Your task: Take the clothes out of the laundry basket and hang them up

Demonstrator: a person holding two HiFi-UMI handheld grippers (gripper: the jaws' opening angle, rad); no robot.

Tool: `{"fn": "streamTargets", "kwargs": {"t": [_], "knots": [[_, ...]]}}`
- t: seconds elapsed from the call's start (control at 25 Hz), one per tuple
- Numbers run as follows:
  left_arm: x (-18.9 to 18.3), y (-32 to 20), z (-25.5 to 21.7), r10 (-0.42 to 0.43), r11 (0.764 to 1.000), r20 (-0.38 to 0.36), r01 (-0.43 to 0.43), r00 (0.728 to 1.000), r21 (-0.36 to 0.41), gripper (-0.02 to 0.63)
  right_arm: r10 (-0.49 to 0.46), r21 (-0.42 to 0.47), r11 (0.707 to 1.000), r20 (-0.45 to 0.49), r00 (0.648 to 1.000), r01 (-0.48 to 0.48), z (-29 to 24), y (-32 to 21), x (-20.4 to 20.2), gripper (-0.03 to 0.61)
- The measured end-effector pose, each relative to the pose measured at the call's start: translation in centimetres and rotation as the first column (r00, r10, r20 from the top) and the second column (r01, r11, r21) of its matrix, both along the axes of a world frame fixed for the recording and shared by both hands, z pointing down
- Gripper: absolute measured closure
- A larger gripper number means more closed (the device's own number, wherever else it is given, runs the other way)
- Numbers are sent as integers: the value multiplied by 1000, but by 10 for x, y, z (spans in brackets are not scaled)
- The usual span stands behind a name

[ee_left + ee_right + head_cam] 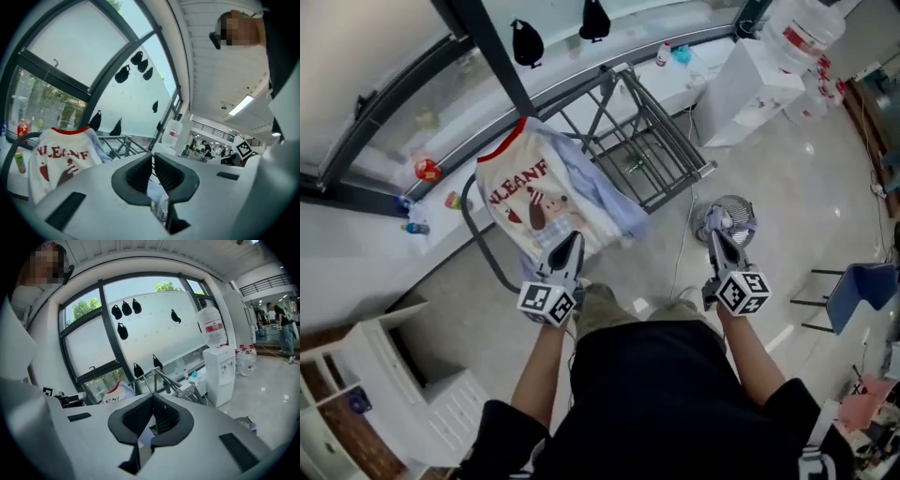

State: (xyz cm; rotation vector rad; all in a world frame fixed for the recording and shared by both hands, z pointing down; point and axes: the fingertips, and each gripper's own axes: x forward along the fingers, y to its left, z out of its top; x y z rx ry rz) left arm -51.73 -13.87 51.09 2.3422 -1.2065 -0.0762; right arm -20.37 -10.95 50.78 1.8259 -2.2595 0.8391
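Evidently both tongs held nothing: the left gripper (570, 246) and right gripper (716, 240) each had jaws pressed together. The cream shirt with red lettering and red collar (528, 195) lay draped over the grey metal drying rack (666, 141). The round grey laundry basket (741, 211) stood beside the right gripper.

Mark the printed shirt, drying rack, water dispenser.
shirt (530, 202), head view, printed front.
drying rack (670, 124), head view, right side rail.
water dispenser (748, 89), head view, white cabinet.

Shirt (530, 192) draped on rack (675, 155), basket (727, 217) apparently right
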Motion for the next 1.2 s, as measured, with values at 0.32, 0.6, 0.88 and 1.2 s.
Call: {"fn": "streamTargets", "kwargs": {"t": [0.32,0.6,0.88,1.2], "knots": [[237,35,4,205,979,71,-204,976,-17,601,-1,-61,998,60,998,4,51,104,140,578],[415,73,25,255,964,99,-245,962,-106,601,37,-88,996,67,997,-31,71,159,292,578],[520,87,51,407,908,175,-377,896,-182,601,217,-109,972,66,974,-209,91,188,403,578],[637,56,149,612,769,102,-559,785,-311,600,337,-123,935,20,941,-333,113,159,450,578]]}}
